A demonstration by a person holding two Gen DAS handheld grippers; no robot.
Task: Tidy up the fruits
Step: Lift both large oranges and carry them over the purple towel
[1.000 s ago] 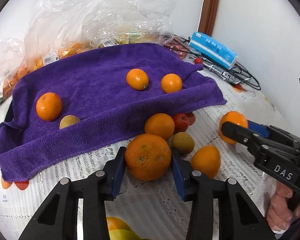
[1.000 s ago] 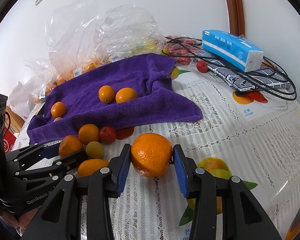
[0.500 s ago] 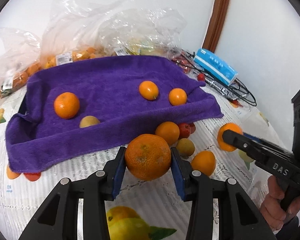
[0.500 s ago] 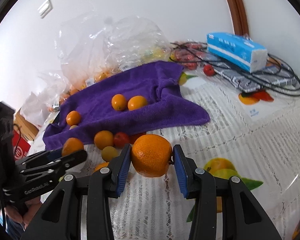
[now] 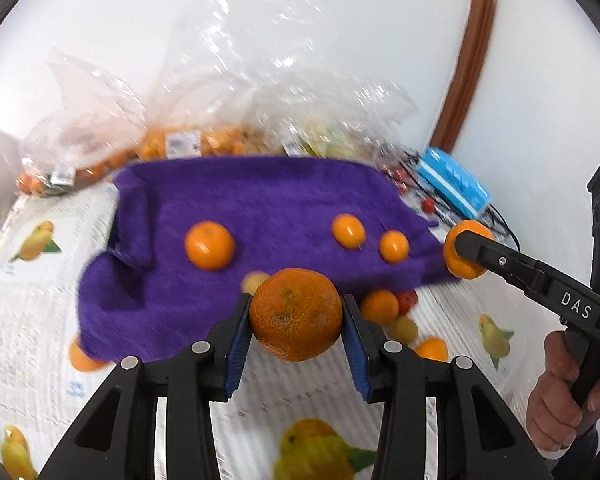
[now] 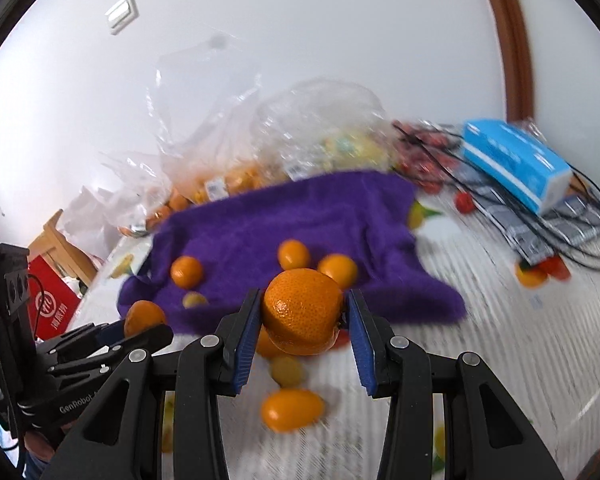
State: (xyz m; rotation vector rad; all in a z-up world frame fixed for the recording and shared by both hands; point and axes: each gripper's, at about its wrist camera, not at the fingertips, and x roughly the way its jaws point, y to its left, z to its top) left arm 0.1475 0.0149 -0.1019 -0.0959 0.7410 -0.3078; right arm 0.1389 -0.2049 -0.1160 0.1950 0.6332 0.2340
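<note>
My left gripper [image 5: 296, 316] is shut on a large orange [image 5: 295, 314] and holds it in the air before the purple towel [image 5: 260, 200]. My right gripper [image 6: 303, 312] is shut on another large orange [image 6: 303, 311], also lifted; it shows in the left wrist view [image 5: 466, 255] at the towel's right corner. On the towel lie an orange [image 5: 209, 245], two small oranges [image 5: 348, 231] [image 5: 393, 246] and a small yellow fruit [image 5: 255, 281]. Loose fruit lies on the tablecloth in front of the towel: an orange [image 5: 379, 307], a red fruit [image 5: 407, 299], a yellow-green fruit [image 6: 286, 371] and an oval orange fruit [image 6: 292, 409].
Clear plastic bags [image 5: 188, 120] of fruit stand behind the towel against the wall. A blue tissue pack [image 6: 516, 164], black cables [image 6: 572, 220] and small red fruits [image 6: 428, 148] lie at the back right. A red box [image 6: 52, 300] stands off the table's left edge.
Both grippers have risen from the table with their oranges and moved toward the towel. The views are blurred by the motion.
</note>
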